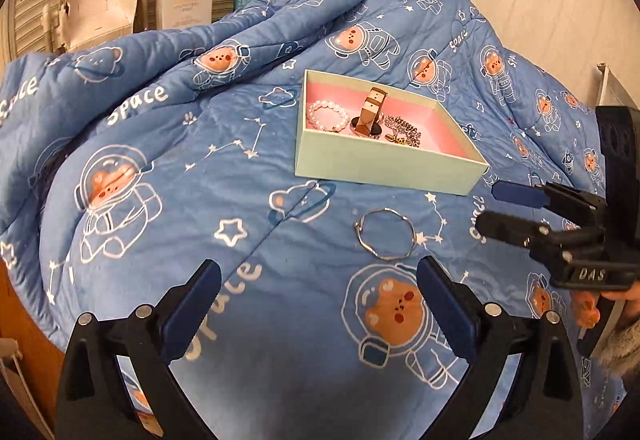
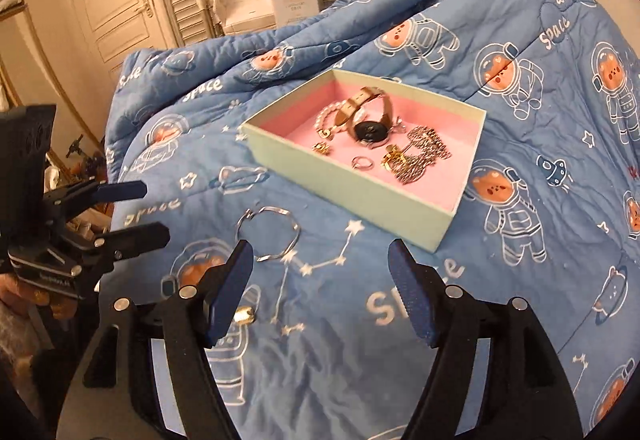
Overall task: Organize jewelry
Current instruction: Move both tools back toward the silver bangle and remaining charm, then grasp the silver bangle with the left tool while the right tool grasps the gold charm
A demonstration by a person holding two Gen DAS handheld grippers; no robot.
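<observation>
Left wrist view: my left gripper [image 1: 318, 298] has its jaws spread wide with nothing between them, over the blue quilt [image 1: 224, 195]. The silver bangle [image 1: 385, 233] lies on the quilt just ahead, near the mint box [image 1: 384, 165] holding the watch [image 1: 370, 111] and pearl bracelet [image 1: 327, 115].

Right wrist view: my right gripper [image 2: 320, 292] is parted and empty too; the bangle [image 2: 269, 236] sits just beyond its left finger, and a small gold piece [image 2: 245, 315] lies beside that finger.

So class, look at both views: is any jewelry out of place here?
Yes. A silver bangle and a small gold piece lie on the blue quilt, outside the box holding the other jewelry.
</observation>
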